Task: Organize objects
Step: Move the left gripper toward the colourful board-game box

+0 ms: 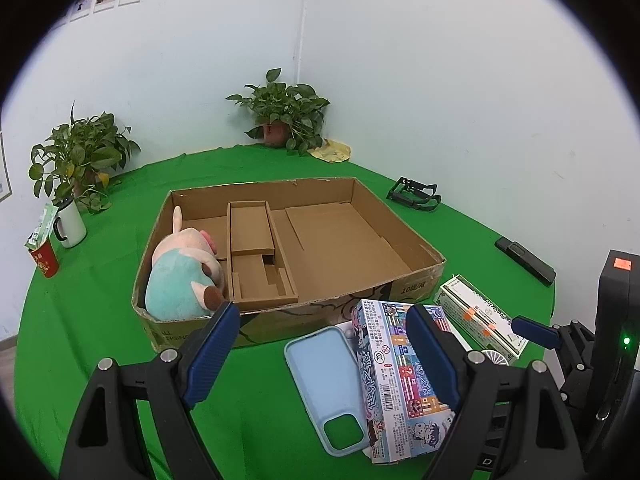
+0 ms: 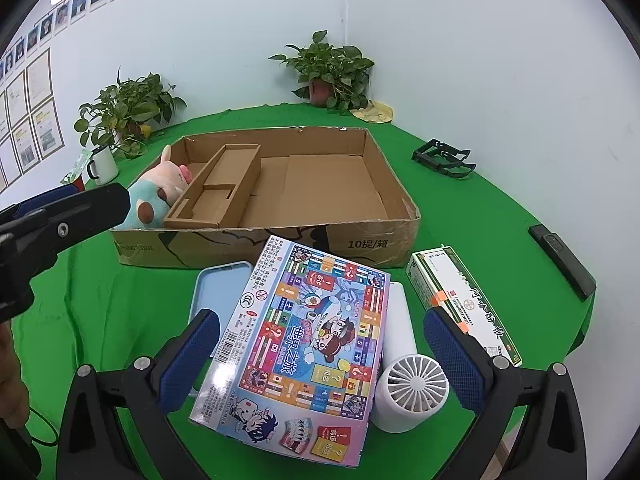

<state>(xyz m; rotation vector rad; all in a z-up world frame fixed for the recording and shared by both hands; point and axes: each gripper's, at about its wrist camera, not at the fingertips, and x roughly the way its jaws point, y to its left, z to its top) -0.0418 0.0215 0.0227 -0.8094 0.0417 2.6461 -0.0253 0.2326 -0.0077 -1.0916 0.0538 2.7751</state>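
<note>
The game box (image 2: 298, 344) lies on the green table (image 2: 120, 292), near side of the cardboard tray (image 2: 360, 242), long axis running near to far. The right tongs (image 2: 320, 344) straddle it, spread and empty; the left tongs (image 1: 326, 356), also spread, hover just left.

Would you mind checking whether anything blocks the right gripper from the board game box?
Nothing visible does: the open right gripper already straddles the board game box, which lies atop the phone case and white fan.

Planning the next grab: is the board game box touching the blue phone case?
Touching. In the right wrist view the board game box lies over the phone case's right edge, overlapping it.
</note>
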